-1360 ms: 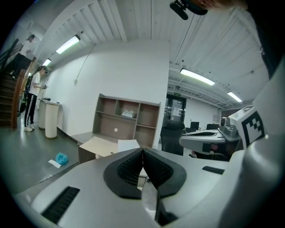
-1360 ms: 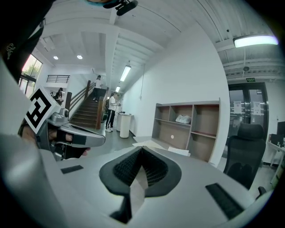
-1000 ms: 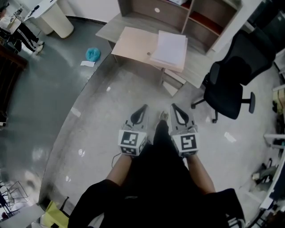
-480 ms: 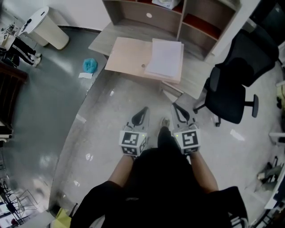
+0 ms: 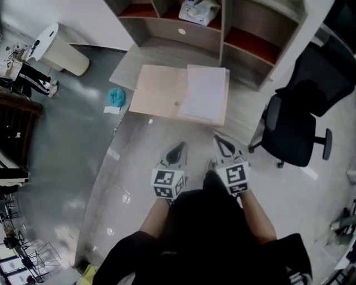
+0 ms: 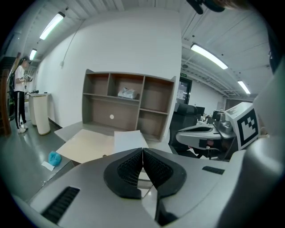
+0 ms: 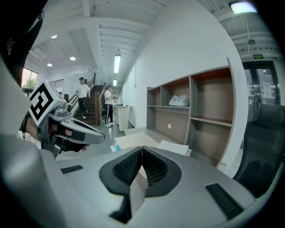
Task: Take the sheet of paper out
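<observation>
text legible: none | green sign [image 7: 258, 56] high beside the shelf unit [image 7: 178, 111]: lettering too small to read | left marker cube [image 5: 167, 183], right marker cube [image 5: 235, 179]: black-and-white square patterns, no letters or digits | sheet of paper [image 5: 204, 93]: white, no print can be made out

A wooden shelf unit [image 5: 222, 33] stands along the far edge of the grey bench [image 5: 139, 55]. A crumpled white bag [image 5: 199, 11] lies in one of its upper compartments, and a round hole [image 5: 182, 32] shows in its back panel. A black office chair [image 5: 295, 128] stands on the floor off the bench's right end. A blue crumpled thing [image 5: 116, 97] lies on the floor near the bench's left corner, with a white scrap [image 5: 112, 109] just beside it. A white bin [image 5: 58, 50] stands well to the left by the wall. Two people [image 7: 83, 100] stand by a staircase in the distance.
</observation>
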A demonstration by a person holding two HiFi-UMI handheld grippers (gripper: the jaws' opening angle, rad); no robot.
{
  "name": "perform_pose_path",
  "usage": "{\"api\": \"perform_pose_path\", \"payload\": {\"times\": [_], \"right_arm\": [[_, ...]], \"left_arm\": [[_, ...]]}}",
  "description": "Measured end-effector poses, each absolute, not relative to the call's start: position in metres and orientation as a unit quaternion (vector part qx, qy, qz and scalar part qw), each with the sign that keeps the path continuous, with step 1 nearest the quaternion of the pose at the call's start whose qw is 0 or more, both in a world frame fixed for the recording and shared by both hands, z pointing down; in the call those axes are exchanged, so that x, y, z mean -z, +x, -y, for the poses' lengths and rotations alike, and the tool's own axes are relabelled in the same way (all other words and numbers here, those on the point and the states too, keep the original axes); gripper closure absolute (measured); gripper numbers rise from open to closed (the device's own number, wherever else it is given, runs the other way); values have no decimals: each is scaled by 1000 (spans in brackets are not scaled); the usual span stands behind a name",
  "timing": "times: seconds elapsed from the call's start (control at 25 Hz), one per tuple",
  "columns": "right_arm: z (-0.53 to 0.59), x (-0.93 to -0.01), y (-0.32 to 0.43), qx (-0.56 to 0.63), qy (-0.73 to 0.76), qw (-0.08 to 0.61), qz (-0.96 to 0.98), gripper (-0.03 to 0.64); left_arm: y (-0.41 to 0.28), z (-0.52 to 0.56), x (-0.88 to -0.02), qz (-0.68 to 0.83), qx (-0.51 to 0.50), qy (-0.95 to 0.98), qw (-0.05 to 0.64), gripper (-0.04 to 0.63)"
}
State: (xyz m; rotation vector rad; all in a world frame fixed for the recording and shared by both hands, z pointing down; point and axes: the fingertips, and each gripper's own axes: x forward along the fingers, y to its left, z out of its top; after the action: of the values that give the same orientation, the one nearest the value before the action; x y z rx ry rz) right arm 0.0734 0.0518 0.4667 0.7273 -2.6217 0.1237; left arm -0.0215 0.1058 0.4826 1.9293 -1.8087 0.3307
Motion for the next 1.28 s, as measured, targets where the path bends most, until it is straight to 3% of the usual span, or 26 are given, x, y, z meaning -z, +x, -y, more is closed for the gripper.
{"api": "perform_pose_path", "payload": {"times": [0.56,1.0,1.28], "right_arm": [[5,-532,88,-175,245,239,923,598],[51,-559,80,-210,288,262,897,598],[85,-569,63,-226,310,273,882,598]], "left_arm": [[-30,-35,-517,653,-132,691,280,551],[-71,19,-536,633,-132,701,300,551],[-98,53,-555,603,-127,705,350,551]]}}
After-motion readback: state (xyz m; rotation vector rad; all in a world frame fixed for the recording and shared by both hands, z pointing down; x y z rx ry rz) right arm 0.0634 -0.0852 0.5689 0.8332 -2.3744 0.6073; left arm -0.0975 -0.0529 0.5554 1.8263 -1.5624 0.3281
